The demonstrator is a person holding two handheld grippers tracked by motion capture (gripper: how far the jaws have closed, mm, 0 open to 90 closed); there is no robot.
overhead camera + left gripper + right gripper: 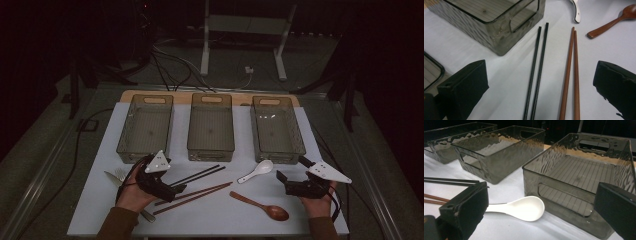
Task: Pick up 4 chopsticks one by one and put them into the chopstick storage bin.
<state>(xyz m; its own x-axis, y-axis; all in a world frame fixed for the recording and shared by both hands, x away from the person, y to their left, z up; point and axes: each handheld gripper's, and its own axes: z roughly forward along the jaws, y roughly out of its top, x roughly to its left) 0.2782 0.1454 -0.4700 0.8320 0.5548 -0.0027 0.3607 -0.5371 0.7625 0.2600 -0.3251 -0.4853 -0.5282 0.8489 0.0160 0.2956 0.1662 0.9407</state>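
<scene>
Left gripper point(176, 190): jaws wide open, empty, lower left of frame.
Black chopsticks point(537, 72): lay between its jaws, beside brown chopsticks point(571, 75).
Right gripper point(284, 181): open, empty, near white spoon point(520, 208).
Advice: probably centre on black pair, close low.

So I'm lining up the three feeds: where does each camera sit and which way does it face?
High view: above the person's side, looking forward and down on three bins; forearms, left gripper, right gripper.
Left gripper view: between open jaws, facing black chopsticks, brown chopsticks.
Right gripper view: between open jaws, facing white spoon, right bin.
All share the spoon.
</scene>
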